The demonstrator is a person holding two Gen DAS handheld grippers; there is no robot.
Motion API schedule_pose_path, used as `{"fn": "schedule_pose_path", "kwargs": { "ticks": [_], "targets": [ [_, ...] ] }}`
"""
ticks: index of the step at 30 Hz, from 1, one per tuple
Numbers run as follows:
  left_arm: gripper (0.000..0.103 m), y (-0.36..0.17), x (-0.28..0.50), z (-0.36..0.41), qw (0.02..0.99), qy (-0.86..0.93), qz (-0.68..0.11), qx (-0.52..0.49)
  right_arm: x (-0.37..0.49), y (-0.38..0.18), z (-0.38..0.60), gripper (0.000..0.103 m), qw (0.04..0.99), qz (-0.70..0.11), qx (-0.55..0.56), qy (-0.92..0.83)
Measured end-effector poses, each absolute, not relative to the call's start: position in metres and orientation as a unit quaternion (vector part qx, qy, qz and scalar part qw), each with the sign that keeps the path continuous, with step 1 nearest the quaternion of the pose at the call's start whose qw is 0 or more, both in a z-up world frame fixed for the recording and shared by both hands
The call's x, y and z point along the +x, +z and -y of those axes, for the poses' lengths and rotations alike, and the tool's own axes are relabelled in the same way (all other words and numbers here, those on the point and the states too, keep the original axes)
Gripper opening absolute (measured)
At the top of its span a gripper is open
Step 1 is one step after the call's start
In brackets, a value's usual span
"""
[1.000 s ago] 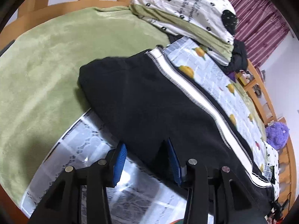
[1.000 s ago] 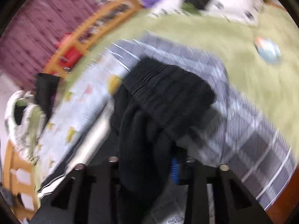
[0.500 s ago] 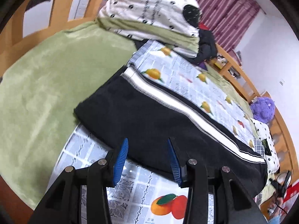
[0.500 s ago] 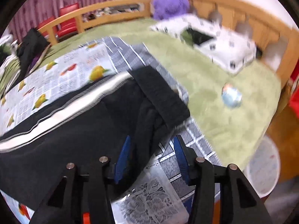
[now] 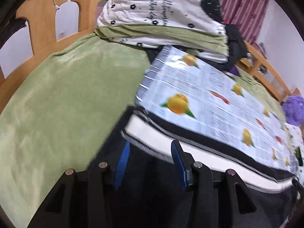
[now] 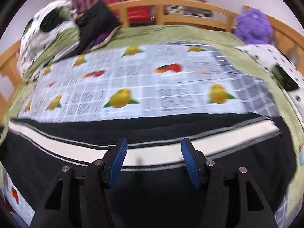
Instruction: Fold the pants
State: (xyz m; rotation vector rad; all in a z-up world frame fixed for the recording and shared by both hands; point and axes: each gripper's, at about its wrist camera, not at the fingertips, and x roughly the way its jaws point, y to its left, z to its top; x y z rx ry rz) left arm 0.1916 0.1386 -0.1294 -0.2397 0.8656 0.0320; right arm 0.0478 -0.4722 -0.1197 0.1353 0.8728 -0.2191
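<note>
Black pants point(image 6: 57, 163) with a white side stripe point(image 6: 161, 154) lie flat across a fruit-print sheet point(image 6: 152, 87) on the bed. My right gripper point(image 6: 153, 146) is open and empty, above the stripe near the middle of the pants. My left gripper point(image 5: 150, 148) is open and empty, over one end of the pants point(image 5: 152, 190), where the white stripe point(image 5: 152, 134) ends. The fruit-print sheet point(image 5: 209, 102) lies beyond it.
A green blanket point(image 5: 57, 104) covers the bed. A folded white-and-green quilt point(image 5: 161, 15) sits by the wooden headboard point(image 5: 38, 28). Dark clothes point(image 6: 95, 22), a purple plush toy point(image 6: 252, 26) and a spotted pillow point(image 6: 275, 64) lie along the far rail.
My right gripper has let go of the black fabric it held, opened, and swung over the flat pants. My left gripper has moved forward over the pants' end.
</note>
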Motion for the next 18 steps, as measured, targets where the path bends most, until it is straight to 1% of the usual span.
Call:
{"fn": "schedule_pose_path", "kwargs": {
  "ticks": [5, 8, 9, 10, 13, 18],
  "targets": [
    [0.043, -0.15, 0.238, -0.146, 0.894, 0.035, -0.439, -0.086, 0.074, -0.142, 0.448, 0.058, 0.895, -0.439, 0.011, -0.076],
    [0.042, -0.16, 0.247, -0.146, 0.89, 0.024, -0.447, -0.092, 0.086, -0.148, 0.441, 0.058, 0.894, -0.444, 0.006, -0.06],
    [0.031, -0.16, 0.247, -0.144, 0.891, 0.016, -0.443, -0.096, 0.089, -0.149, 0.44, 0.058, 0.894, -0.445, 0.007, -0.055],
    [0.025, -0.16, 0.247, -0.143, 0.892, 0.008, -0.442, -0.097, 0.092, -0.15, 0.438, 0.058, 0.894, -0.446, 0.008, -0.049],
    [0.022, -0.158, 0.241, -0.142, 0.897, 0.01, -0.43, -0.101, 0.104, -0.153, 0.426, 0.058, 0.893, -0.449, -0.01, -0.031],
    [0.021, -0.15, 0.228, -0.147, 0.903, 0.007, -0.415, -0.107, 0.127, -0.172, 0.409, 0.058, 0.877, -0.477, -0.057, -0.002]
  ]
}}
